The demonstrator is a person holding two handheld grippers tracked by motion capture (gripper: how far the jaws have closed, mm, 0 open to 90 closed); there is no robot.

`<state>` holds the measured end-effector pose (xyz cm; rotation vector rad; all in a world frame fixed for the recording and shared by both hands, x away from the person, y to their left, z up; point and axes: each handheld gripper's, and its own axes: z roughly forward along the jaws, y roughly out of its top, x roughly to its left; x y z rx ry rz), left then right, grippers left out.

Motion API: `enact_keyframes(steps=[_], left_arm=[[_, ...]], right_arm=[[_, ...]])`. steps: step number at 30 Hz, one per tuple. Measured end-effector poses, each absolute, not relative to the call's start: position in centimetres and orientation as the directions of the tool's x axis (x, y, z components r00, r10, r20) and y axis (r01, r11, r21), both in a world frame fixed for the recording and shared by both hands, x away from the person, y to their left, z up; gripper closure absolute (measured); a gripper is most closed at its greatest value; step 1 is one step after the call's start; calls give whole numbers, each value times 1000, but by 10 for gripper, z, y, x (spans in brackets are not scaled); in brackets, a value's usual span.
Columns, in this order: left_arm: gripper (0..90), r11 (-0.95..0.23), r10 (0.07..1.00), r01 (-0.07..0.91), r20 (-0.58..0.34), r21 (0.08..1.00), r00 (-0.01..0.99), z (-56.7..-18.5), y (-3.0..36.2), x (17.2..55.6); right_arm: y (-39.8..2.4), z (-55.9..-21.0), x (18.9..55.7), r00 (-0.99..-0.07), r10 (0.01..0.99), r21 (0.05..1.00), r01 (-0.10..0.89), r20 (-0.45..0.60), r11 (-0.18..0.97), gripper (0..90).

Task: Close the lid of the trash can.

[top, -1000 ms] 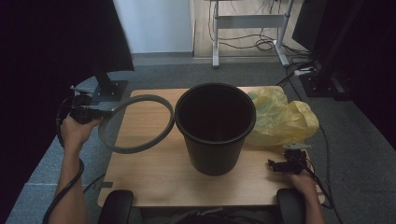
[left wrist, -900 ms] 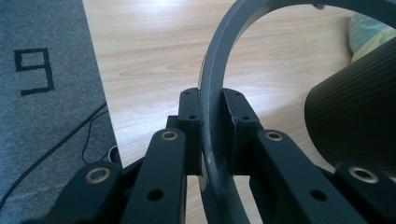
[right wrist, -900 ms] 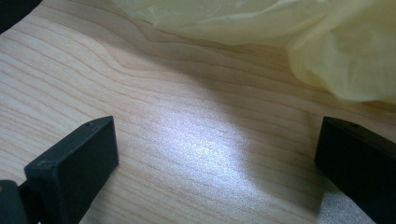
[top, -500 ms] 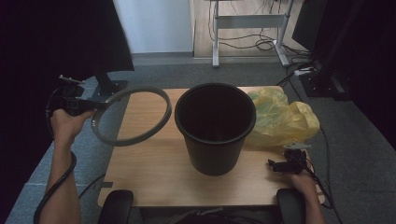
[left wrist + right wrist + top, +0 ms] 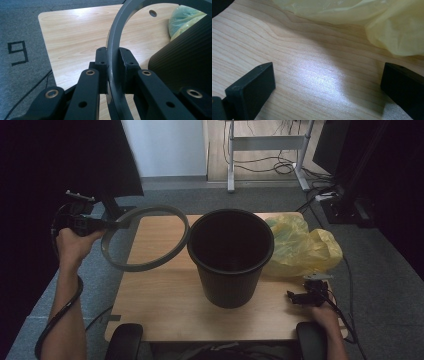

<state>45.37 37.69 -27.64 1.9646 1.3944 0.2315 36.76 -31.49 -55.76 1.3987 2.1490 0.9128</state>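
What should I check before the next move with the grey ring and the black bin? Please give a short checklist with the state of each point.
1. Left tool grips the grey ring: ok, both pads press on the band.
2. Ring is off the table: ok, it hangs tilted beside the bin.
3. Black bin stands upright with its mouth open: ok.
4. Yellow bag lines the bin: not ok, it lies crumpled on the table behind and to the right of the bin.
5. Right tool is free: ok, jaws open over bare wood near the bag.
6. Inside of the bin is empty: cannot tell, too dark.
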Motion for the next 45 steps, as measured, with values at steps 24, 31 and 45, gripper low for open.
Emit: enact_keyframes(steps=[24,31,45], left_arm=[[788,-242,838,727,-240,642,491,-281,322,476],[787,-281,817,709,-227,647,530,-277,301,479],[786,-350,782,680,-199,644,591,-269,259,487]], right_arm=[[-315,-557,368,-409,912,715,640,8,281,0],[-315,-558,368,-408,913,716,639,8,280,0],[-315,-558,368,-408,913,716,639,8,280,0]])
